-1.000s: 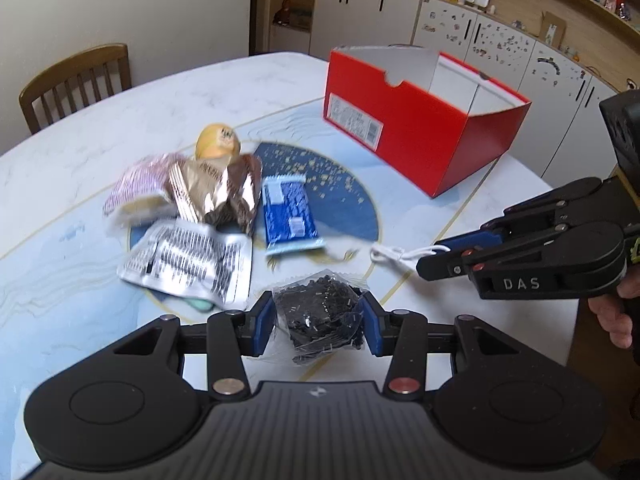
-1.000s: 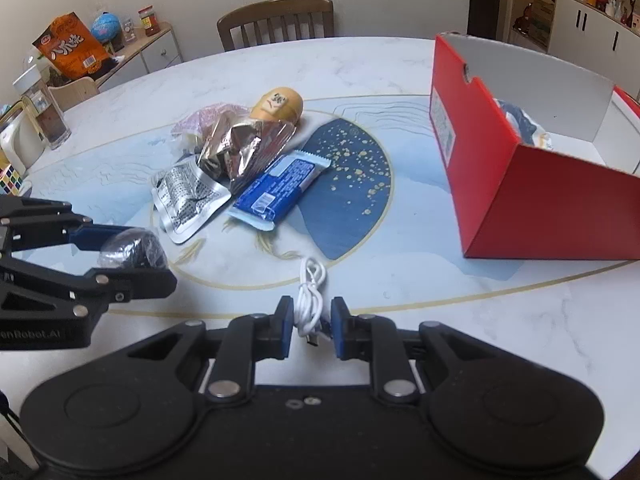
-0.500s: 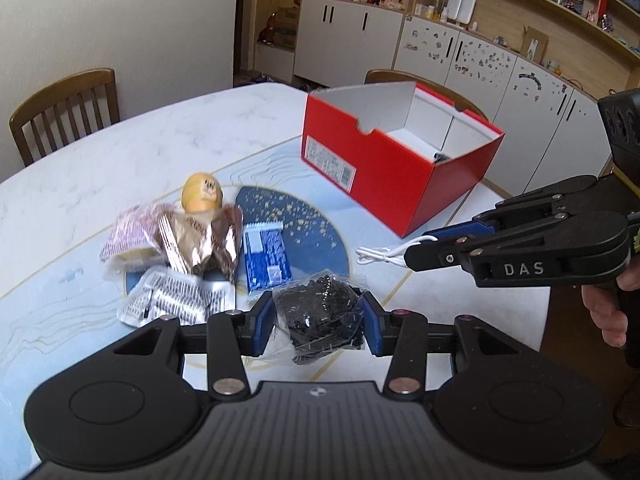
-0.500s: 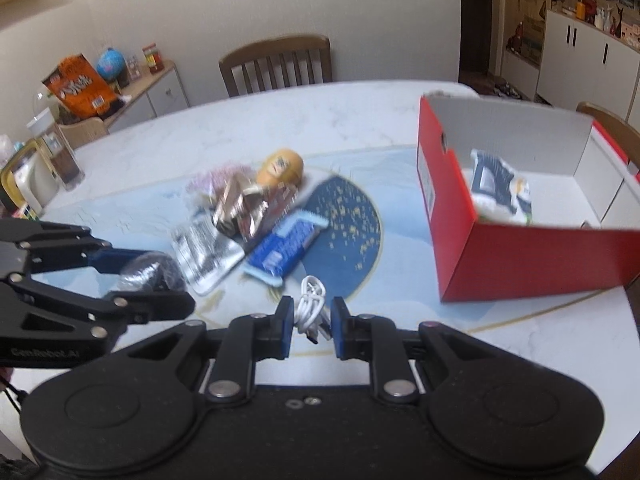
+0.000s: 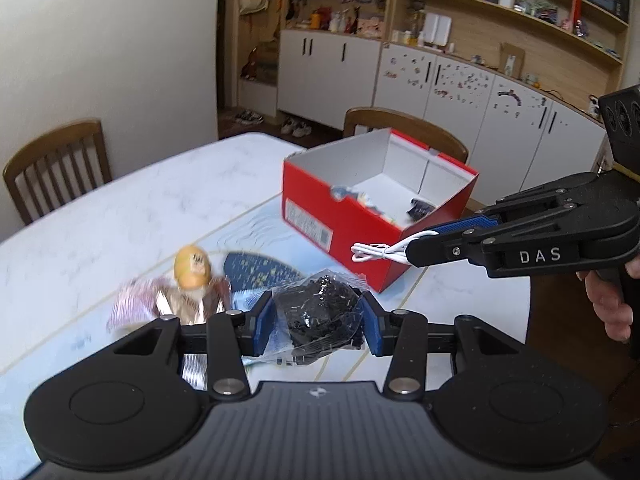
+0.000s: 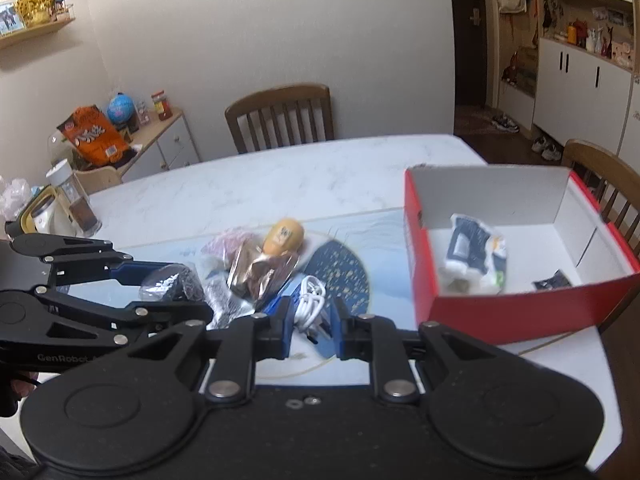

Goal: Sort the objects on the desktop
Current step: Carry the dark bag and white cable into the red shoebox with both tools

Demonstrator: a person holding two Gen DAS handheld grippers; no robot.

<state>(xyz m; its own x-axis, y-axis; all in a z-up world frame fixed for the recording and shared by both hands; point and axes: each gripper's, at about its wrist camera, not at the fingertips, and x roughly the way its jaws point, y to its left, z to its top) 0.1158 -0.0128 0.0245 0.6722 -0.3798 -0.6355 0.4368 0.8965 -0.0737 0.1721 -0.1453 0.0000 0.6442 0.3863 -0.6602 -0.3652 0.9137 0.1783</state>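
My left gripper (image 5: 318, 326) is shut on a clear bag of small black parts (image 5: 318, 314), held in the air above the table. The same bag (image 6: 172, 286) shows between the left fingers in the right wrist view. My right gripper (image 6: 310, 318) is shut on a coiled white cable (image 6: 310, 304), also lifted; the cable (image 5: 376, 251) dangles from its tips in the left wrist view. An open red box (image 5: 360, 248) with white inside stands on the table's right, holding a blue-white packet (image 6: 474, 258) and a small dark item (image 6: 552, 280).
On the white marble table (image 6: 280, 188) lie a yellow egg-shaped toy (image 6: 284, 236), a foil wrapper (image 6: 260, 276), a pink packet (image 6: 226, 246) and other packets. Wooden chairs (image 6: 280, 116) stand round the table. A jar (image 6: 74, 204) sits at the left edge.
Both grippers have risen with their loads, so the table and red box look farther below. The box's inside has come into view. Neither grip has changed.
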